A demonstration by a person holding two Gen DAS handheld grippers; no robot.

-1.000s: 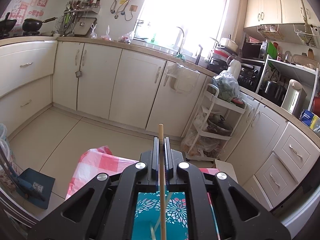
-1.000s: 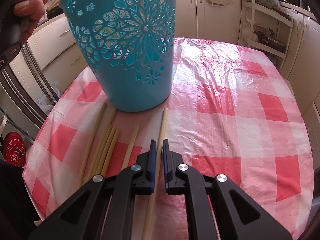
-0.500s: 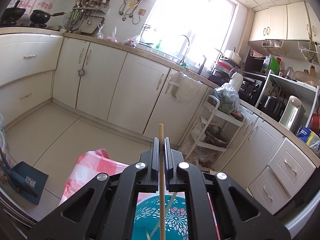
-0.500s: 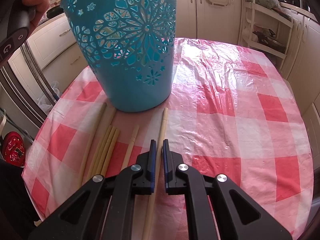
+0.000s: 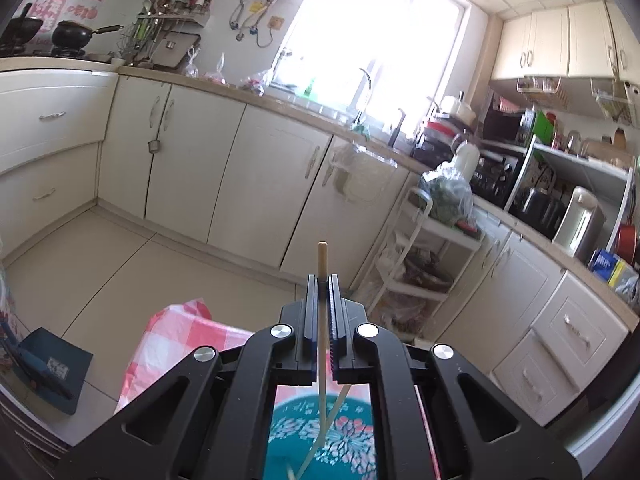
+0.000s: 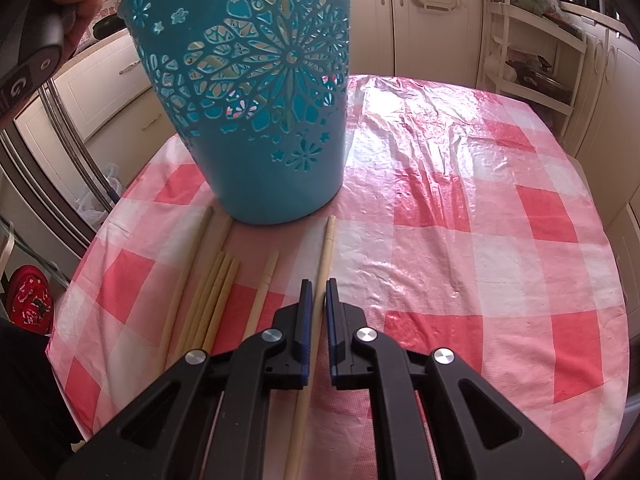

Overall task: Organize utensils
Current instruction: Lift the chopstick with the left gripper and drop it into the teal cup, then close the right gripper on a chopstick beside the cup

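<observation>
Both grippers' jaws closed.

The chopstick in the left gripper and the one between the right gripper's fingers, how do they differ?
The chopstick in the left gripper stands upright, raised over the blue basket; the chopstick at the right gripper lies flat on the checked tablecloth. The first's lower end dips into the basket; the second points at the basket's base from outside. Both are pale sticks pinched between shut fingers.

Our right gripper (image 6: 316, 296) has its jaws closed on a chopstick (image 6: 326, 248) lying on the checkered tabletop (image 6: 480, 240). A teal basket (image 6: 256, 112) stands just beyond; more chopsticks (image 6: 212, 296) lie left.
</observation>
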